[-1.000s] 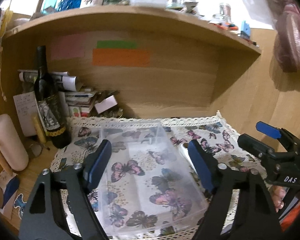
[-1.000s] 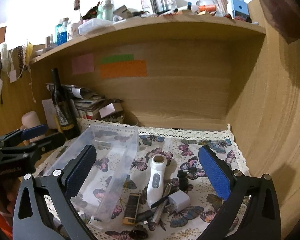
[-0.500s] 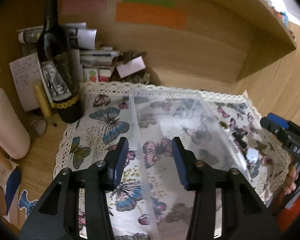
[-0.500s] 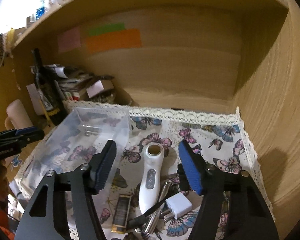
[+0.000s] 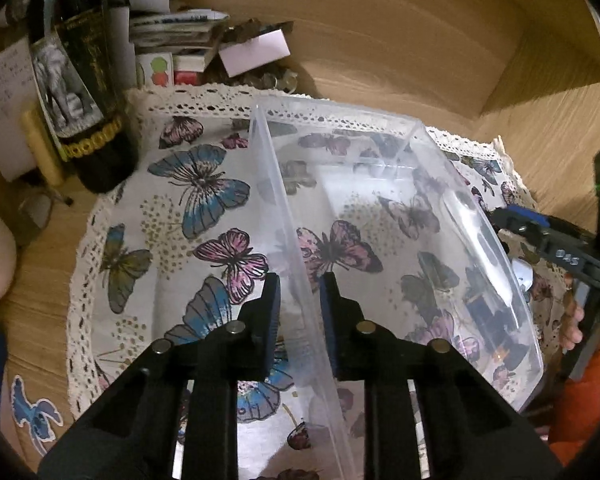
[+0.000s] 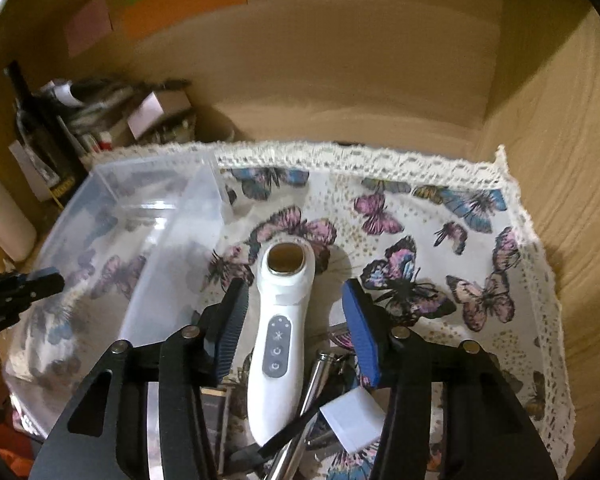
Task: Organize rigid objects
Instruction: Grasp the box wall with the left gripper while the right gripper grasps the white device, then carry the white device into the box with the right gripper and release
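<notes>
Clear bin [image 5: 400, 216] wall pinched by left hand-held gripper [image 5: 299, 300] — right hand-held gripper [image 6: 296, 320] spread, straddling white device [image 6: 278, 332].

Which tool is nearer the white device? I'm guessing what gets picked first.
Right. The right tool is open, its fingers on either side of the white device. The left tool is across the cloth, straddling the clear bin's wall.

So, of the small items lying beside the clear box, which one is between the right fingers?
The white handheld device with the round opening and grey button panel. The silver pen and white charger cube lie off to its side.
</notes>
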Available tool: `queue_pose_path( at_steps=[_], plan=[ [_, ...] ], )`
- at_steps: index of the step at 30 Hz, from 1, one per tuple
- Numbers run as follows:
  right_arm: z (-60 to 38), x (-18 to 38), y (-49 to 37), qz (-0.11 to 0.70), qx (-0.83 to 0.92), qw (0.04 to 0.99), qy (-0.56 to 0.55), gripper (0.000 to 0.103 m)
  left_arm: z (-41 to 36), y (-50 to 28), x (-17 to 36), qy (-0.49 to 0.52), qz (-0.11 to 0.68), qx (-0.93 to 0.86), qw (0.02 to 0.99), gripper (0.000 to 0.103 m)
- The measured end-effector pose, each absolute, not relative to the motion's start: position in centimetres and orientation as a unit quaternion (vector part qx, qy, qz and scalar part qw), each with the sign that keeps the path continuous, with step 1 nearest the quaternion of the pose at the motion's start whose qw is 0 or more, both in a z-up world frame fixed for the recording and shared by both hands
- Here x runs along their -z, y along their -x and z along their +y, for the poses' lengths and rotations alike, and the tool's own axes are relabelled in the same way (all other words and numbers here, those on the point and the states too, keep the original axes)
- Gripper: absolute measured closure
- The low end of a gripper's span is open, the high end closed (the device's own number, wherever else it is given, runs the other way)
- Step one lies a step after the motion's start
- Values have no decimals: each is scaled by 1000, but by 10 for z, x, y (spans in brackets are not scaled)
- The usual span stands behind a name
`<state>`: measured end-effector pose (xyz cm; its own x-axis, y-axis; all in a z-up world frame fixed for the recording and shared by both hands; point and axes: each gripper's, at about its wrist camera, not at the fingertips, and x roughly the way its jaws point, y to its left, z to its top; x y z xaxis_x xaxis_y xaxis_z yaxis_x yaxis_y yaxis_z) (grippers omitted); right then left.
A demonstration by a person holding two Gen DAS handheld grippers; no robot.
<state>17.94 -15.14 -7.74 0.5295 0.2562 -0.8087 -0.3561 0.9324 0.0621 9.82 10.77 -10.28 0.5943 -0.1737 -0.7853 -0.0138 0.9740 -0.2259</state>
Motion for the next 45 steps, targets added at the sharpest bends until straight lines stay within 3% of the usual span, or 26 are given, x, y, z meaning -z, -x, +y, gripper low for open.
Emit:
queue_pose_path(
  at_steps=[3,14,33,45],
  plan=[
    [-143,89,-188,473,-177,860,68,67,107,-99,104,105,446,48,887,83],
    [-125,121,-203,510,-169,837,104,70,106,-99,105,95,438,49,893,83],
    [-135,-7,-144,329,-183,925,48,71,104,-97,103,89,433,38,896,85],
    [-89,-16,-120,311,-265,910,63,71,104,-96,103,91,432,37,897,85]
  ],
)
